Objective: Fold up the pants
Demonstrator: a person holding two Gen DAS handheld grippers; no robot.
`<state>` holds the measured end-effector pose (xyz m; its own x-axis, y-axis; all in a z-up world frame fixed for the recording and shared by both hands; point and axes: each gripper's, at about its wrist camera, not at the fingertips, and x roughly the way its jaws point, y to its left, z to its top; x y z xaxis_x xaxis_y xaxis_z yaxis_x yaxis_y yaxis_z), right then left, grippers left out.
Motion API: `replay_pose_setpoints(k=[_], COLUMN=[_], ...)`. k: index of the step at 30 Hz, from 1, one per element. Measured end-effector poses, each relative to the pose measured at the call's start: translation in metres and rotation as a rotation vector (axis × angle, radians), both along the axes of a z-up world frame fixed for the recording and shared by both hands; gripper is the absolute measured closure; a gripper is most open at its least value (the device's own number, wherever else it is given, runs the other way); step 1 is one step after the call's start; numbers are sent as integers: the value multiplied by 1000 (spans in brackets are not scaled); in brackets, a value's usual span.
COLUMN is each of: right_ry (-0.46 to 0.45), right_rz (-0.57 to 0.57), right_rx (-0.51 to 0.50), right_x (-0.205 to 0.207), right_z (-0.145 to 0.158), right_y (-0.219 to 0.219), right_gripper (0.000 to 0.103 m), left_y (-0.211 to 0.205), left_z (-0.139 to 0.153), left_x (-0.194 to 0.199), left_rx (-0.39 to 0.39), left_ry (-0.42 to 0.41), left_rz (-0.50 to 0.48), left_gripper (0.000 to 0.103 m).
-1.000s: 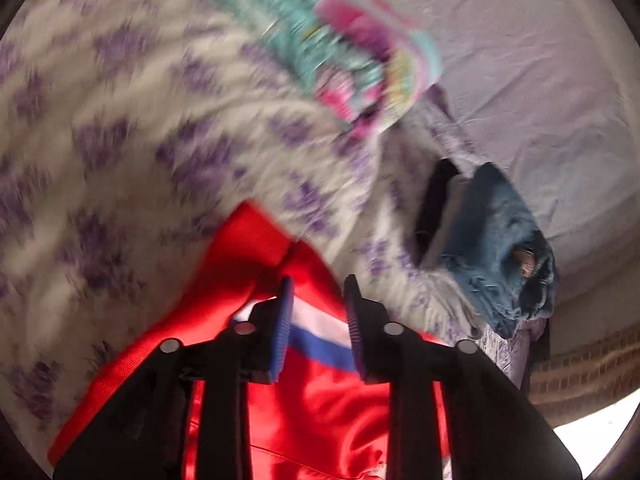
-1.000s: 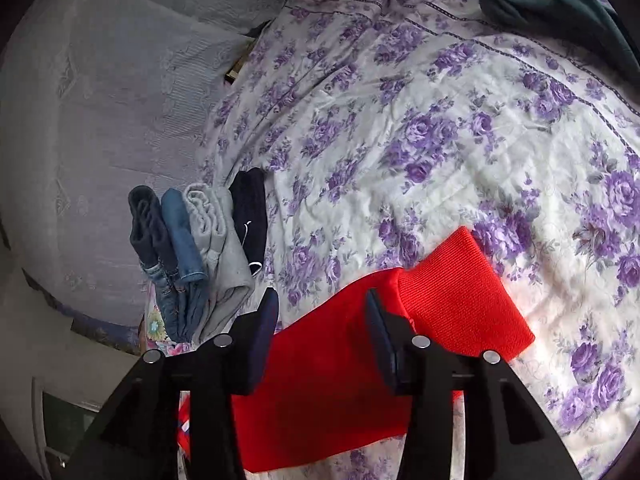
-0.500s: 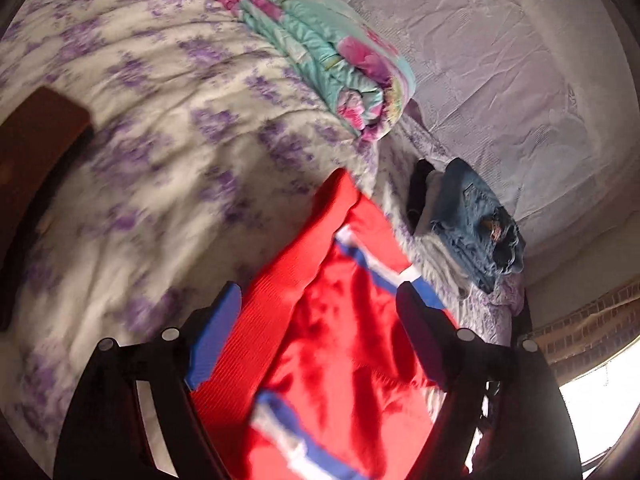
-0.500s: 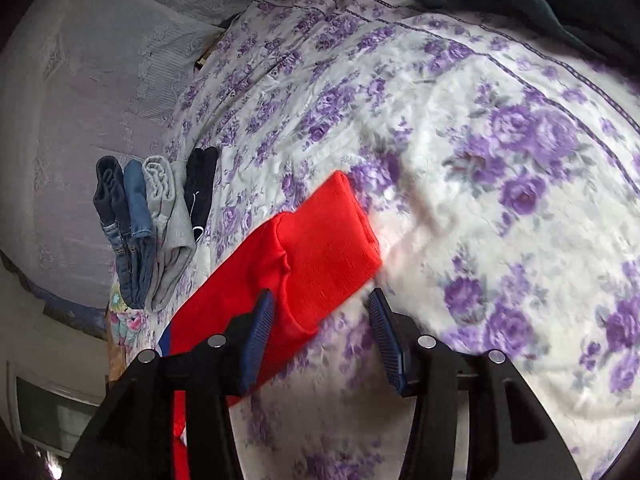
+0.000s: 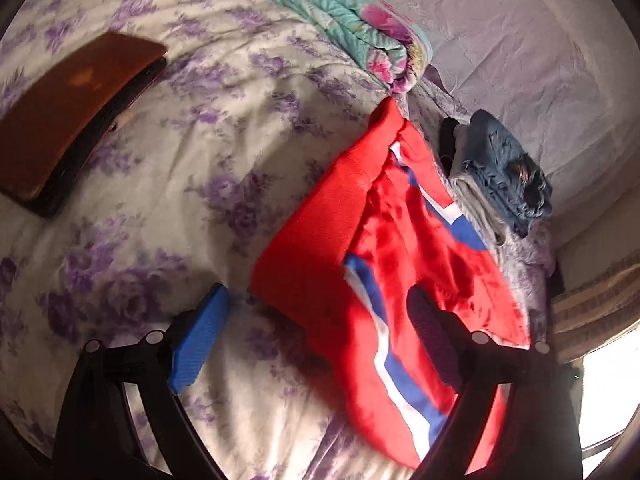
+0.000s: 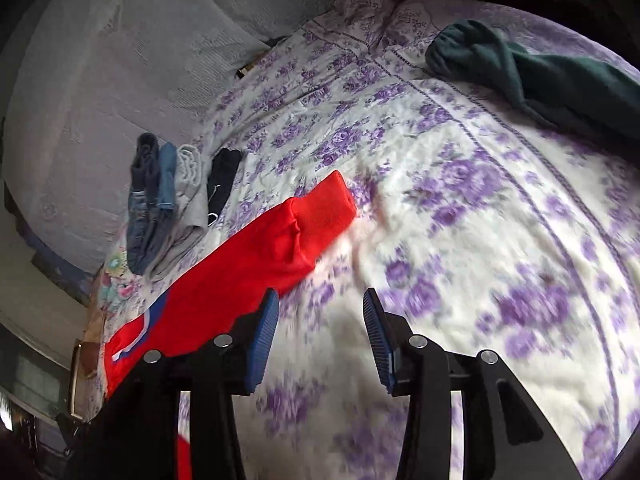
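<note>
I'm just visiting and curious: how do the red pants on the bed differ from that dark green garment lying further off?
The red pants are bright, with a blue and white stripe; the dark green garment is plain. The red pants lie stretched out flat beside the folded clothes; the green one lies bunched, apart from them. The red pants reach close to the right gripper; the green garment lies far across the bed. Both rest on the floral bedspread.

Brown laptop (image 5: 68,120) and rolled quilt (image 5: 352,28) on bedspread (image 5: 192,168).

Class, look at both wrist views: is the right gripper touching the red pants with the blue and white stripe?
Apart. The right wrist view shows the right gripper with only flowered bedspread between its open jaws; the red pants lie beside its left finger.
</note>
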<state>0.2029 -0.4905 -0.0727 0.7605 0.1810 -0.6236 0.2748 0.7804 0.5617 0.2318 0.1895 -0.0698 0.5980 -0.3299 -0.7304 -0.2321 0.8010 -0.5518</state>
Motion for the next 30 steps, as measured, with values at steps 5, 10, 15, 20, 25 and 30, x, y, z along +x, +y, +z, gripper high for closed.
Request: replay_pose_setpoints(k=[5,10,15,20,25,30], right_ry=[-51,21,96,26,-129,-13], right_rz=[-27,48,140,69,60,83], right_rx=[103,234,322,324,99,-7], right_x=[-124,-205,-202,-160,-127,-117], right_z=[-2,-25,-48,-58,2,-10], right_y=[3,36,67,57,40,27], right_gripper=[55,54,53,82,89,85], left_y=[-21,-30,-24,-15,-7,-23], left_z=[1,2,0,-3,1,-5], left_x=[7,1,-8,-13,-28,-51], left_rx=[100,146,72,13,-61,50], left_ry=[-7,-48,-64,-67,-75,-76], left_rz=[20,20,10,7,13,-1], left_gripper=[22,51,59,65,68,63])
